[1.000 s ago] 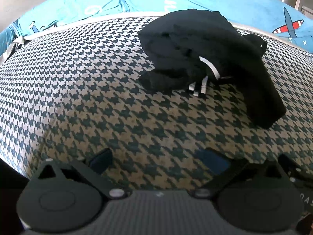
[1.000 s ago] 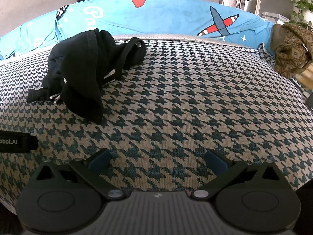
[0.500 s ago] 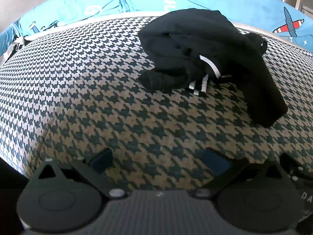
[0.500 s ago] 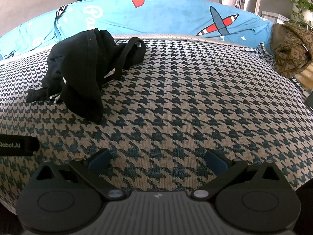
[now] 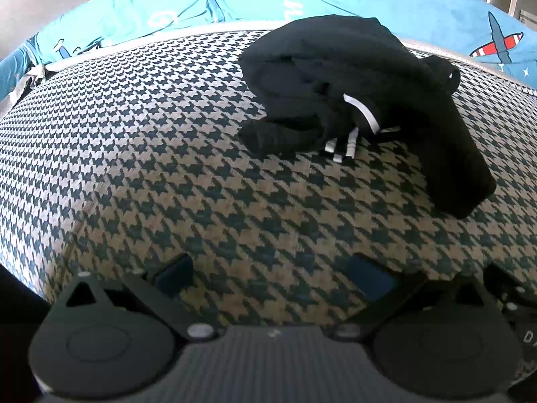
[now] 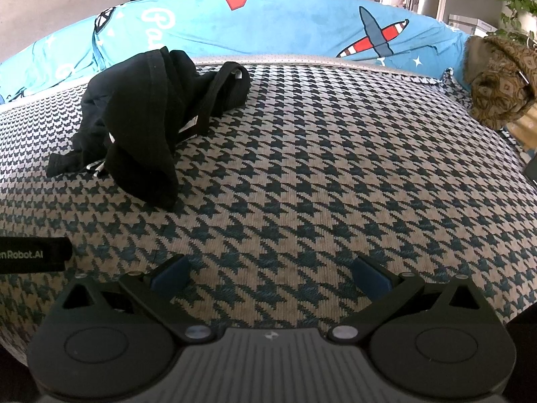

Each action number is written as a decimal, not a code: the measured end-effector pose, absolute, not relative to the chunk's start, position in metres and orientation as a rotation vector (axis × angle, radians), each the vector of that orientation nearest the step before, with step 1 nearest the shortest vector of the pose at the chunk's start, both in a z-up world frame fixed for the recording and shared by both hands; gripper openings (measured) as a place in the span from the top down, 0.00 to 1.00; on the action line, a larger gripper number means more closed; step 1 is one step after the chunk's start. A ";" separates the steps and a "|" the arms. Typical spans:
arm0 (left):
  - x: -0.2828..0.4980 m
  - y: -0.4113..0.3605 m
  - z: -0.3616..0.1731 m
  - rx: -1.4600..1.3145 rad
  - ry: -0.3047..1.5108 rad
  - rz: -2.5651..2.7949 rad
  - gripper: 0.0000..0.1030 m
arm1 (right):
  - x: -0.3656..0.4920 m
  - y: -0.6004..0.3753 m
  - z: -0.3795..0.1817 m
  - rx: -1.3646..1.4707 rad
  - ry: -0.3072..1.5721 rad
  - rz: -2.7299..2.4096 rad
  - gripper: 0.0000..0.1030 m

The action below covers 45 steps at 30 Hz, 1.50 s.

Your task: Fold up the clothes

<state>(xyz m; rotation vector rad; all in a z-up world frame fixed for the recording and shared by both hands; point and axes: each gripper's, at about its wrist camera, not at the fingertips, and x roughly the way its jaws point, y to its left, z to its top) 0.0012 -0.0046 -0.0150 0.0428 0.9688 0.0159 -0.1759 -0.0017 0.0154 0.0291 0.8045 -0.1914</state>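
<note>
- Left gripper [image 5: 270, 277]: jaws wide apart, empty; crumpled black garment [image 5: 362, 100] lies at 1 o'clock on the houndstooth cover [image 5: 134, 154].
- Right gripper [image 6: 268, 273]: jaws wide, empty; garment at 11 o'clock, well apart.

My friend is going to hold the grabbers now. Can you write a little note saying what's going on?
Left gripper: open, holding nothing, over the houndstooth cover.
Right gripper: open, holding nothing, over the same cover.
Black garment: a crumpled heap near the far edge, ahead of the left gripper and to the left of the right one, touched by neither.
Done: no folds visible.
Left: reach the garment, spread it flat, fold it.
</note>
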 end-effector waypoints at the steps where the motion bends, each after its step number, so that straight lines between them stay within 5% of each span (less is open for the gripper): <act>1: 0.001 -0.005 -0.015 0.043 0.968 0.017 0.00 | -0.176 -0.002 0.015 0.029 0.804 -0.192 0.00; 27: 0.000 -0.003 -0.015 0.045 0.963 0.014 0.00 | -0.177 -0.001 0.017 0.035 0.799 -0.166 0.00; 36: 0.004 -0.003 -0.009 0.020 0.968 -0.002 0.00 | -0.177 -0.001 0.026 0.080 0.752 -0.108 0.16; 45: 0.007 0.002 -0.001 0.012 0.945 0.037 0.00 | -0.163 0.009 0.033 0.068 0.739 -0.031 0.48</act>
